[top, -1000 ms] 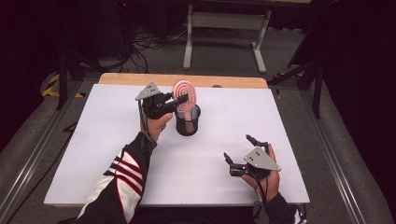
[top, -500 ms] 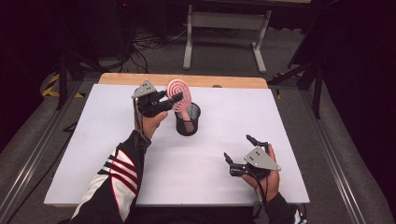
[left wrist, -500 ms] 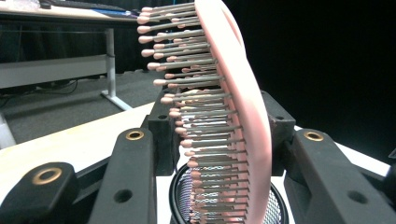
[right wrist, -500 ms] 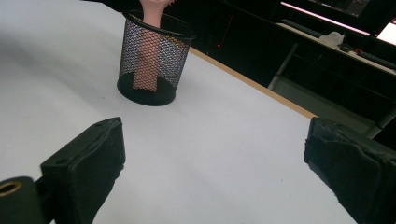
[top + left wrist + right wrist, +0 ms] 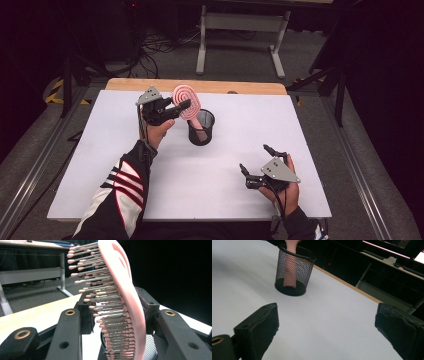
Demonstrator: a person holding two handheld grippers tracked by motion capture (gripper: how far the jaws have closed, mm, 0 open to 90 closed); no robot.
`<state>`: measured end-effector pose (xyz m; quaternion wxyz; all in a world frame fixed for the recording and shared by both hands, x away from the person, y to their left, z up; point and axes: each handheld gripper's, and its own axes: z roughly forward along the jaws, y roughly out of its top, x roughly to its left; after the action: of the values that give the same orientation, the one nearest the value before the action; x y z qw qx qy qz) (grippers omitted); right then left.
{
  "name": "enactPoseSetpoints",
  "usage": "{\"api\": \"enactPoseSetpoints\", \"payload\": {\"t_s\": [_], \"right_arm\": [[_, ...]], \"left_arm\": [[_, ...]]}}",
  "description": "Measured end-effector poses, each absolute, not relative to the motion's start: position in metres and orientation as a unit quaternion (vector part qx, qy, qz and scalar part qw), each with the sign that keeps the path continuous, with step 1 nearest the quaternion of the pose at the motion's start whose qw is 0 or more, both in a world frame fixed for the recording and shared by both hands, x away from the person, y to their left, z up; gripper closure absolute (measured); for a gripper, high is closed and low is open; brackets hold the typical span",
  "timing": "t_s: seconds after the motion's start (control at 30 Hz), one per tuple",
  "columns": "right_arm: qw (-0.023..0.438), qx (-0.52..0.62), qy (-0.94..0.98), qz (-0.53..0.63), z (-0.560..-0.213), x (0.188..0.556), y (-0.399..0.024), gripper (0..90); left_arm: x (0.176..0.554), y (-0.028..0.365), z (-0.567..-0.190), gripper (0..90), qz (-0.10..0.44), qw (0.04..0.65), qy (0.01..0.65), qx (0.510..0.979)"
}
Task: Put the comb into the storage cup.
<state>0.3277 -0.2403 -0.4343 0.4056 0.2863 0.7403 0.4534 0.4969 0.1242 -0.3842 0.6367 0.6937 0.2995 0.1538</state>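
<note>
Nearest to me, my right tool (image 5: 255, 167) hovers low over the near right part of the white table (image 5: 100, 165), its jaws spread wide with nothing between them. In the right gripper view the two black pads (image 5: 260, 322) stand far apart, and bare white table runs between them toward the mesh cup (image 5: 294, 271).

Farther out, near the middle of the table, the black mesh cup (image 5: 201, 127) stands upright. The pink handle of the hairbrush (image 5: 186, 102) reaches down inside it; I can see that handle through the mesh in the right gripper view, down close to the cup's floor.

Just left of the cup, my left tool (image 5: 181, 107) is raised above the table and clamped on the head of the hairbrush, which leans up and left out of the cup. In the left gripper view the hairbrush (image 5: 125, 302) sits between the jaws with its bristles turned left.

Beyond the table's far wooden edge (image 5: 200, 86) I see a grey floor and a pale metal stand (image 5: 240, 30).
</note>
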Motion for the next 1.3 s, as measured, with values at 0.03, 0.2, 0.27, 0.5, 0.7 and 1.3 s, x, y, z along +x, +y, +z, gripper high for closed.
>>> {"api": "enactPoseSetpoints", "payload": {"t_s": [0.03,0.2,0.27,0.5,0.7,1.3], "right_arm": [[0.405,0.286,0.741,0.453,-0.4344,0.3276,-0.2401,6.2],[0.405,0.285,0.742,0.451,-0.4347,0.3276,-0.2395,6.2],[0.404,0.286,0.743,0.451,-0.4348,0.3276,-0.2394,6.2],[0.404,0.284,0.744,0.450,-0.4349,0.3276,-0.2392,6.2],[0.404,0.284,0.744,0.450,-0.4349,0.3277,-0.2392,6.2],[0.404,0.282,0.745,0.449,-0.4350,0.3274,-0.2386,6.2]], "left_arm": [[0.4970,0.1250,-0.3846,56.9,0.154,0.637,0.300,0.694],[0.4973,0.1275,-0.3861,56.4,0.155,0.636,0.303,0.693],[0.4977,0.1285,-0.3867,56.3,0.154,0.635,0.305,0.693],[0.4987,0.1303,-0.3886,56.0,0.153,0.635,0.308,0.692],[0.4987,0.1310,-0.3891,55.8,0.152,0.633,0.309,0.693],[0.4979,0.1308,-0.3873,53.0,0.161,0.630,0.308,0.694]]}}
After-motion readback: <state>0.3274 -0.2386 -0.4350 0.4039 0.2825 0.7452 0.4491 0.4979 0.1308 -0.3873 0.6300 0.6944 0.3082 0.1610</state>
